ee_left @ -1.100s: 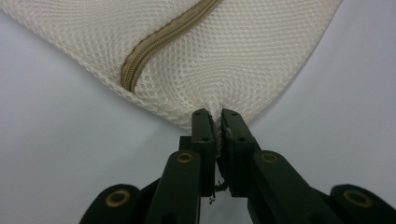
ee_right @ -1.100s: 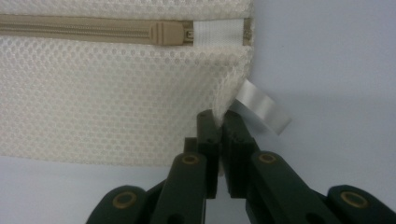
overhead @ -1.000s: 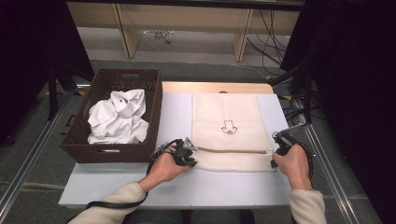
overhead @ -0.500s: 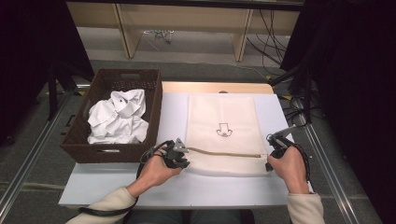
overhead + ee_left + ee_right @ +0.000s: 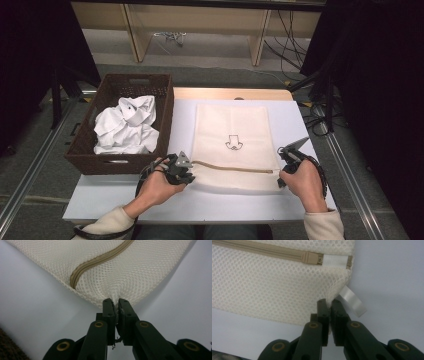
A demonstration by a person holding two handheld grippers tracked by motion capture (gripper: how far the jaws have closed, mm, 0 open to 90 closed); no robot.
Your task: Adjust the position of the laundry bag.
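Observation:
A cream mesh bag point(image 5: 232, 125) with a small dark print lies flat on the white table point(image 5: 310, 120). A tan zipper point(image 5: 232, 167) runs along its near edge. My left gripper point(image 5: 192, 176) is shut on the bag's near left corner; in the left gripper view its jaws point(image 5: 116, 302) pinch the bunched mesh just past the zipper's point(image 5: 100, 260) end. My right gripper point(image 5: 279, 172) is shut on the near right corner. In the right gripper view the jaws point(image 5: 328, 302) clamp the mesh below the zipper pull point(image 5: 312, 258), beside a white label point(image 5: 352, 301).
A dark wicker basket point(image 5: 85, 150) with crumpled white cloth point(image 5: 125, 125) stands at the table's left, close to my left hand. A wooden strip point(image 5: 225, 93) borders the far edge. Dark stands and cables sit on the floor at both sides.
Both grippers have drawn the bag toward the near edge and a little to the left, still clamped on its two near corners.

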